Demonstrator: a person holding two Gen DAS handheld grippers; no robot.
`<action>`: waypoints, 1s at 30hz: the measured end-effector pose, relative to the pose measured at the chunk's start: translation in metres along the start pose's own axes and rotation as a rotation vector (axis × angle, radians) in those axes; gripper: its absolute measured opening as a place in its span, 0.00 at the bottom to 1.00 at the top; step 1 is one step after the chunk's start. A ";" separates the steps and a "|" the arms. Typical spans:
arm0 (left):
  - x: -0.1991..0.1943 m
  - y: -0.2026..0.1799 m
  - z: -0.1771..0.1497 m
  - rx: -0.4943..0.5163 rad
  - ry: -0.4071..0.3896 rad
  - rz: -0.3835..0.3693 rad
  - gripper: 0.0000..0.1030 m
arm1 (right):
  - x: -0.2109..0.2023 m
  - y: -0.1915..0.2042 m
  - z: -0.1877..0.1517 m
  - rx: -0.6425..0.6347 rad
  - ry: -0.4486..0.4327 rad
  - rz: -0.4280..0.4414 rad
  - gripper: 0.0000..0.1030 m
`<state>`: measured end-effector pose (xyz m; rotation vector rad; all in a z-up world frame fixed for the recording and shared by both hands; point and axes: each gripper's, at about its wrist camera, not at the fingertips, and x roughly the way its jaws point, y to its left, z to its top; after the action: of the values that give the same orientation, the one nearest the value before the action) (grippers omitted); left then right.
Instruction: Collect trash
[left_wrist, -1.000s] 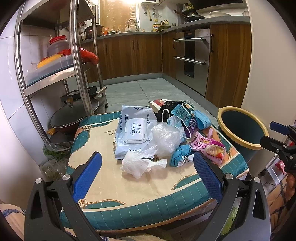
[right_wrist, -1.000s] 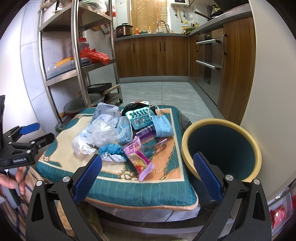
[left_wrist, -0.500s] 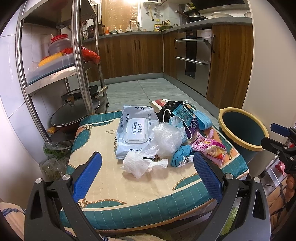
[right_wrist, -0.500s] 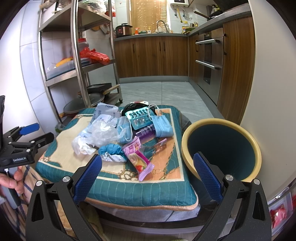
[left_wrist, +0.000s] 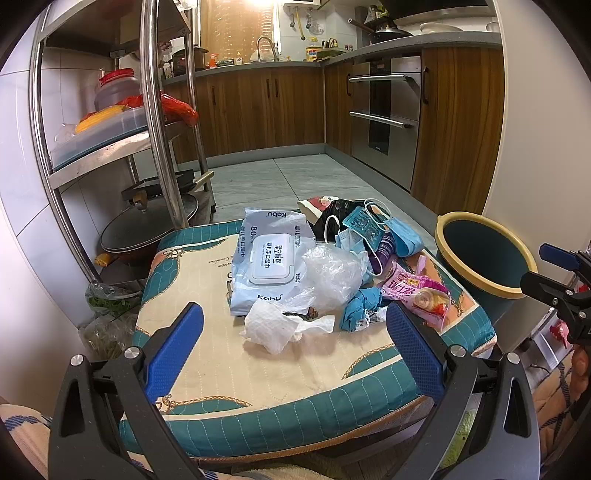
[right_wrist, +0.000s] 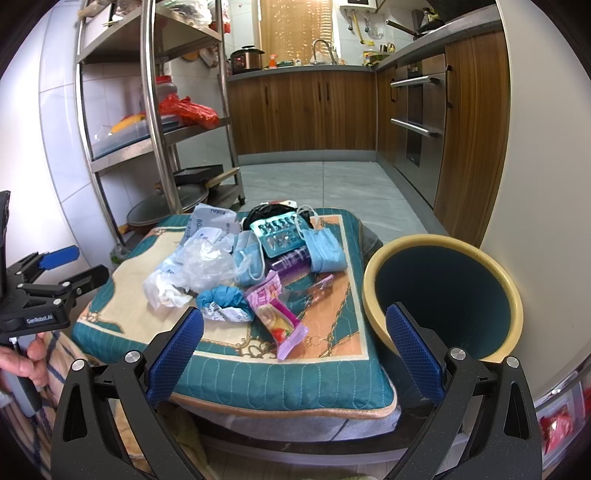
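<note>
Only the right wrist view looks down inside the bin (right_wrist: 443, 291), just beside the cushion (right_wrist: 258, 373) edge; trash pile (left_wrist: 325, 273) sits mid-cushion; left gripper (left_wrist: 295, 347) and right gripper (right_wrist: 295, 347) fingers spread apart, holding nothing

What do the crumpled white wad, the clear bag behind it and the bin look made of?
White wad: likely tissue paper; matte, soft creases. Clear bag: thin plastic film; translucent, glossy wrinkles. Bin: probably moulded plastic; smooth, dark teal walls, cream rim.

Trash pile (left_wrist: 325, 273) on quilted cushion (left_wrist: 207, 354)
</note>
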<state>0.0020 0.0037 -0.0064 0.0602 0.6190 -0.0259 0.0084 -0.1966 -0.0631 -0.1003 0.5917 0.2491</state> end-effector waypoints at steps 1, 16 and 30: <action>0.000 0.000 0.000 0.000 0.000 0.000 0.95 | 0.000 0.000 0.000 0.001 0.000 0.000 0.95; 0.000 0.000 0.000 0.000 0.001 0.000 0.95 | 0.003 0.001 0.001 0.004 0.002 0.002 0.95; 0.000 -0.001 0.000 0.001 0.001 0.001 0.95 | 0.001 0.000 0.001 0.006 0.004 0.003 0.95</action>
<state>0.0021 0.0031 -0.0067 0.0612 0.6204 -0.0249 0.0099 -0.1967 -0.0634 -0.0944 0.5965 0.2497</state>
